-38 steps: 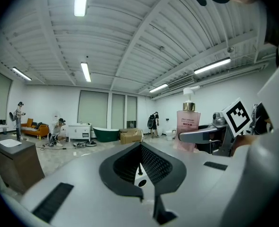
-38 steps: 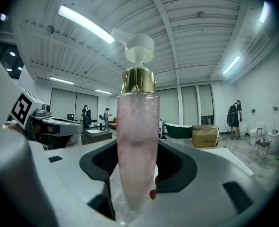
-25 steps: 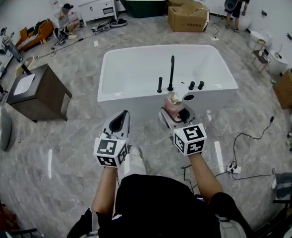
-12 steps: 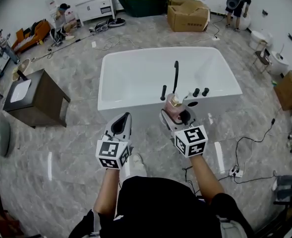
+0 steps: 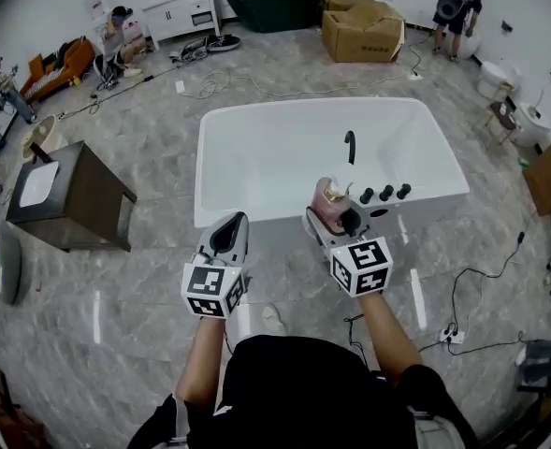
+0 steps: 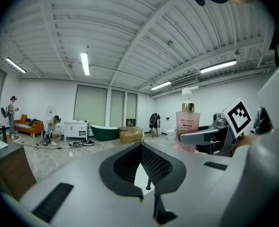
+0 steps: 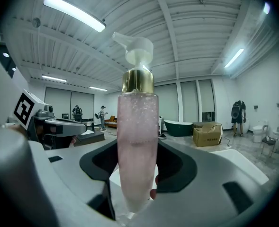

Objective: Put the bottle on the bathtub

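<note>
A pink pump bottle (image 5: 329,202) with a gold collar and white pump stands upright in my right gripper (image 5: 337,215), which is shut on its body. In the right gripper view the bottle (image 7: 137,145) fills the middle between the jaws. It hangs over the near rim of the white bathtub (image 5: 205,171), just left of the black knobs (image 5: 385,193) and in front of the black faucet (image 5: 350,145). My left gripper (image 5: 226,236) is shut and holds nothing, level with the right one, before the tub's near wall. The left gripper view shows the bottle (image 6: 187,126) off to its right.
A dark wooden cabinet (image 5: 69,190) stands left of the tub. Cardboard boxes (image 5: 361,31), a dark green tub (image 5: 270,6) and a white vanity (image 5: 186,12) line the back. Cables and a power strip (image 5: 448,337) lie on the floor at right. People stand at the back.
The bathtub has shifted right and nearer in the head view. The bottle, still held, now sits over the near rim beside the knobs. The left gripper keeps its place.
</note>
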A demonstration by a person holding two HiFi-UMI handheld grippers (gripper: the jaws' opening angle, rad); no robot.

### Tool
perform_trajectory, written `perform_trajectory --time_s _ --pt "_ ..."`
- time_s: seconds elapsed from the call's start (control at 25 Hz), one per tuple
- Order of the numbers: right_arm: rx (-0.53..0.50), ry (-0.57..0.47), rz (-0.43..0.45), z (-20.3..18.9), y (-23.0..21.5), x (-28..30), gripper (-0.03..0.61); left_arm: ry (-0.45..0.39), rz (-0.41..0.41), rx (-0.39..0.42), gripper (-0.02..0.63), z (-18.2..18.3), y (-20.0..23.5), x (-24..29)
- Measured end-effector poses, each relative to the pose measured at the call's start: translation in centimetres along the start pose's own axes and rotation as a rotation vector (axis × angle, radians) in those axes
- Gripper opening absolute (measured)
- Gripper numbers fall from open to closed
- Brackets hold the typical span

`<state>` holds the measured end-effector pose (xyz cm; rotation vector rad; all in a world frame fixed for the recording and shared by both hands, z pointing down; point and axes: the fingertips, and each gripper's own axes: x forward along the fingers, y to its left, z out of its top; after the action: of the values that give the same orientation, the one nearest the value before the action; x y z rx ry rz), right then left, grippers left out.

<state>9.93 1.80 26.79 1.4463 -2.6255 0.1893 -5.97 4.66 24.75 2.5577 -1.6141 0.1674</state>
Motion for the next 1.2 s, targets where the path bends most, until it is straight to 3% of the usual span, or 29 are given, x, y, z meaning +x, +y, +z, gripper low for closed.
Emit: perform_trajectory --time_s 0.64,1.2 --pt "0.003 0.029 -0.032 2.3 1.8 13.9 0.241 0.027 -0.056 -0.007 0.012 0.9 12.5 6.7" --pt "-0.006 0.088 -0.047 0.6 3.0 17.2 0.241 0.062 -0.059 -0.040 0.012 -2.3 16.5 7.9"
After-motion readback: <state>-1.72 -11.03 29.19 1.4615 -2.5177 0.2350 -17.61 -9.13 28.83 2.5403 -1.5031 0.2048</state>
